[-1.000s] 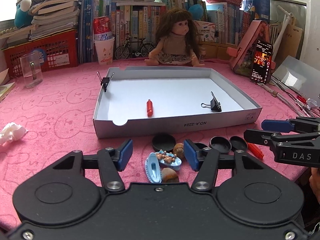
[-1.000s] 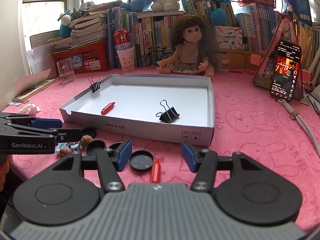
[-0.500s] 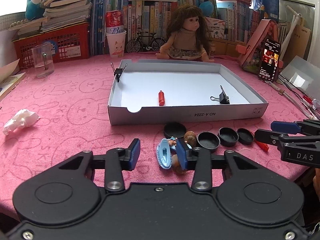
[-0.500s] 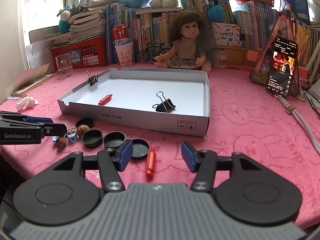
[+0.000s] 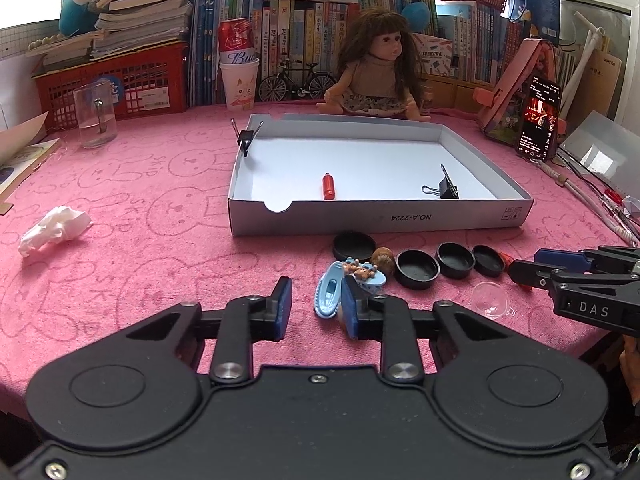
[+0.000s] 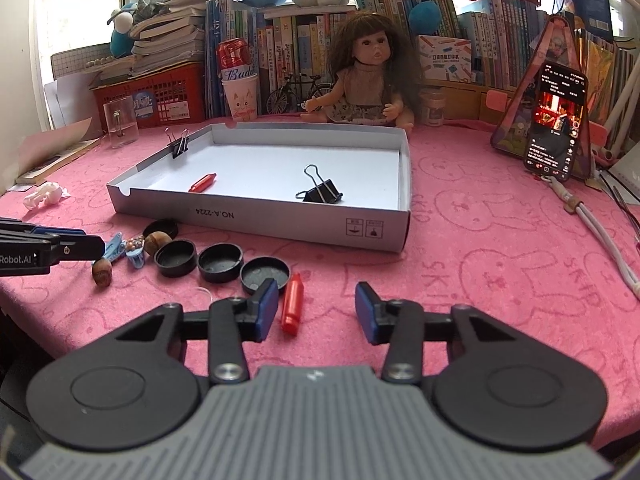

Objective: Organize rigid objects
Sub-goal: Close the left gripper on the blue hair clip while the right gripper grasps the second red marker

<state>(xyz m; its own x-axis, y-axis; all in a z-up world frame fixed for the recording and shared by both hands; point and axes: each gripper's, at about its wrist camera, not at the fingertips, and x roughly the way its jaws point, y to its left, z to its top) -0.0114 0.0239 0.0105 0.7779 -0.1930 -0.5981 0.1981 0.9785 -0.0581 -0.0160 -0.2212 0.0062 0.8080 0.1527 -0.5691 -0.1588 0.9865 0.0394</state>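
Pink cloth (image 5: 160, 216) bare beside tray (image 5: 376, 222)

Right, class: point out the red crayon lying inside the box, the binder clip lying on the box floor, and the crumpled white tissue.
red crayon (image 5: 329, 186): left wrist view, mid-body.
binder clip (image 6: 323, 193): right wrist view, black body.
crumpled white tissue (image 5: 54, 229): left wrist view, centre of the wad.

Both wrist views low and close over the bench (image 5: 120, 216), facing the white box (image 5: 380, 220) (image 6: 256, 222), left view from its near-left, right view from its near-right, sharing box and doll (image 5: 376, 76) (image 6: 368, 80).
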